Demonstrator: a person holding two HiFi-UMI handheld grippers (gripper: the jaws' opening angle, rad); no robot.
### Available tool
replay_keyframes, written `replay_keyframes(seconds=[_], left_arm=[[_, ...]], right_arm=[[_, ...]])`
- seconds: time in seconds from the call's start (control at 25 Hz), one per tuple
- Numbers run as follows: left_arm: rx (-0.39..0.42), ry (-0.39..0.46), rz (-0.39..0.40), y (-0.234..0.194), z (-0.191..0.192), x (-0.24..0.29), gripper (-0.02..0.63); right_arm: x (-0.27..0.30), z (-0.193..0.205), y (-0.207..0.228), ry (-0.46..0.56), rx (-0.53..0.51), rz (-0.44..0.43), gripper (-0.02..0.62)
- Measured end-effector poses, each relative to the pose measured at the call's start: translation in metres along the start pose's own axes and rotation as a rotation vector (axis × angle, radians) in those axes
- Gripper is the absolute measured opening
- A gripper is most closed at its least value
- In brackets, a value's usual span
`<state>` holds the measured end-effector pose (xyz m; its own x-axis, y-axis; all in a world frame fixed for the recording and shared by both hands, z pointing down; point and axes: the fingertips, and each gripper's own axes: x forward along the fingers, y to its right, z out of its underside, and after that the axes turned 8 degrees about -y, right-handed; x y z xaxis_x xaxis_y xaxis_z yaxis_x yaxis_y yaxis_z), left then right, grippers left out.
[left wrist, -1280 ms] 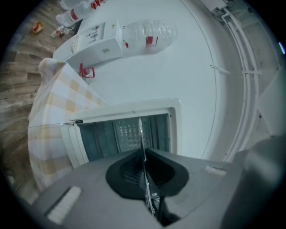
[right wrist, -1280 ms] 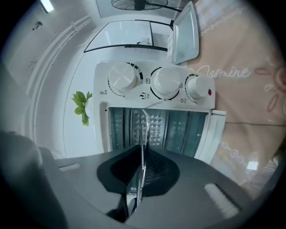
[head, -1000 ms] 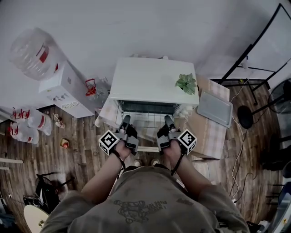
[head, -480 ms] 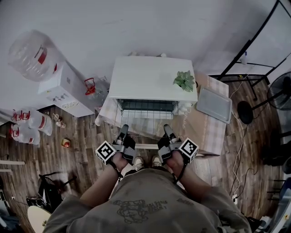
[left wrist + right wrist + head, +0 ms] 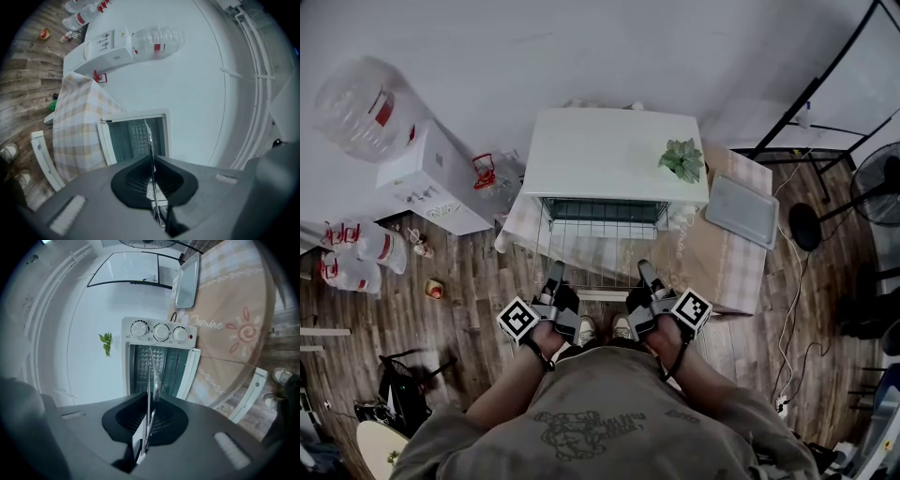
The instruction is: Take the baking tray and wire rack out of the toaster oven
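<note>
Gripping, left jaws: the left gripper is closed to a slit on the near edge of the wire rack, which shows edge-on as a thin bright line between the pads.
Gripping, right jaws: the right gripper is pinched down the same way on the rack's edge, a thin strip running from the jaws towards the oven mouth.
Rack position: in the head view the wire rack reaches level from the oven opening out to both grippers, one near each front corner. I cannot tell whether its back edge is clear of the cavity.
Oven: the toaster oven stands open, its door dropped below the rack and a small plant on top.
Baking tray: a grey baking tray lies on the clothed table beside the oven, probably already out.
Handling: the rack looks light and stiff, but thin smooth wire can slip or pivot in flat pads, and a skewed pull may snag the side rails.
Hold points: the front bar near both corners, kept level.
</note>
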<state>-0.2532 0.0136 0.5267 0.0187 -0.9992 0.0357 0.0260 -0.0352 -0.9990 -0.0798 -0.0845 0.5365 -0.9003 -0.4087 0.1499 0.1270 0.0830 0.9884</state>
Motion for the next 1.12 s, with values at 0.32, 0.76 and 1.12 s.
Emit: replay_keyframes(seconds=[0.32,0.76,1.12], left_arm=[[0.009,-0.039,-0.011,-0.003,0.009,-0.018,0.001],[-0.008,-0.228,-0.067,-0.015,0.062,-0.026,0.003],[0.009,-0.470,-0.087,-0.030,0.139,0.015,0.006]], right_arm=[[-0.018,0.018,0.020,-0.041,0.001,0.052,0.030],[-0.066,0.009,0.044,0.025,0.010,0.133,0.031],[-0.144,-0.035,0.068,0.241,0.050,0.191,0.031]])
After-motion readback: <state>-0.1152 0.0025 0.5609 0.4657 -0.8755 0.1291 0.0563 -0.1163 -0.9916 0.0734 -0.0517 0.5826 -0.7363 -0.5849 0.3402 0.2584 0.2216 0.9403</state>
